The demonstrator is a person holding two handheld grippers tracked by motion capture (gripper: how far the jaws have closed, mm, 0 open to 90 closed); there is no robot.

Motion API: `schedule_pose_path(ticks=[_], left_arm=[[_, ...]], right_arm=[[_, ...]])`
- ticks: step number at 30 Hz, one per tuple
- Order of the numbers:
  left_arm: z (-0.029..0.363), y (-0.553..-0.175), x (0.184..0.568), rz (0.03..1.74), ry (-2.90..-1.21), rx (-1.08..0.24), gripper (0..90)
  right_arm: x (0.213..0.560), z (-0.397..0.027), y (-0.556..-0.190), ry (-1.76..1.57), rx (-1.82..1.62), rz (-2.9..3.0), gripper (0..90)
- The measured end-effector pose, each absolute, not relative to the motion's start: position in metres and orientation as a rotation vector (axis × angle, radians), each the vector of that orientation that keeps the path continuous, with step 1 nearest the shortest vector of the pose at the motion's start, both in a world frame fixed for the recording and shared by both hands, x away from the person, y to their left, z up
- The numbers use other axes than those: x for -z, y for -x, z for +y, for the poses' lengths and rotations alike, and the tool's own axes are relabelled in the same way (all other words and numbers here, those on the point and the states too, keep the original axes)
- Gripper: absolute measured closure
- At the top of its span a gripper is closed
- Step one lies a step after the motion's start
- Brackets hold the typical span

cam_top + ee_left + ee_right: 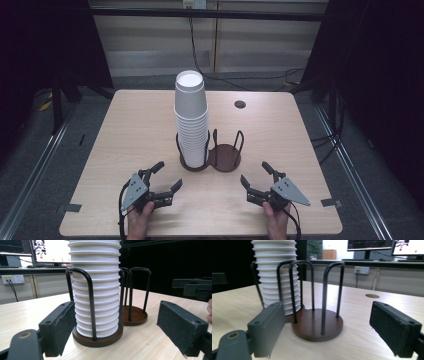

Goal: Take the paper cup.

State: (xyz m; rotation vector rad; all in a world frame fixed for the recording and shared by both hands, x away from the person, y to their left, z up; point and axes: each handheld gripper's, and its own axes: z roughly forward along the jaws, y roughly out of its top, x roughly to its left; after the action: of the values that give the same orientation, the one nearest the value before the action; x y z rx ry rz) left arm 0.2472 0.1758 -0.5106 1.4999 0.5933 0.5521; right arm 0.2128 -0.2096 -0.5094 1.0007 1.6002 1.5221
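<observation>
Your left tongs (166, 177) and right tongs (254, 176) gape wide and empty near the tabletop's (125, 135) front edge. Mid-tabletop, the cup stack (191, 117) fills the holder's (209, 161) left bay. Cups are probably light, thin, crushable: pinch gently below the top rim.

I work in what looks like a lab or recording room: my wooden table (150, 130) sits between dark curtains (385, 75), cables (200, 55) trail across the grey floor behind it, and monitors (47, 251) and wall sockets (12, 278) line a bench beyond.
</observation>
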Motion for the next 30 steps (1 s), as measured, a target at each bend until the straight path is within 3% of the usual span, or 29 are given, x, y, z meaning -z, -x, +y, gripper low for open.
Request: schedule_pose_path(ticks=[20, 30], left_arm=[[0.181, -0.247, 0.51, 0.611, -1.499, -0.581, 15.5], [0.182, -0.249, 0.51, 0.584, -1.508, -0.58, 15.5]], right_arm=[[0.508, -0.214, -0.217, -1.086, -1.58, 1.648, 16.4], [0.488, -0.209, -0.219, -1.065, -1.595, 1.711, 20.2]])
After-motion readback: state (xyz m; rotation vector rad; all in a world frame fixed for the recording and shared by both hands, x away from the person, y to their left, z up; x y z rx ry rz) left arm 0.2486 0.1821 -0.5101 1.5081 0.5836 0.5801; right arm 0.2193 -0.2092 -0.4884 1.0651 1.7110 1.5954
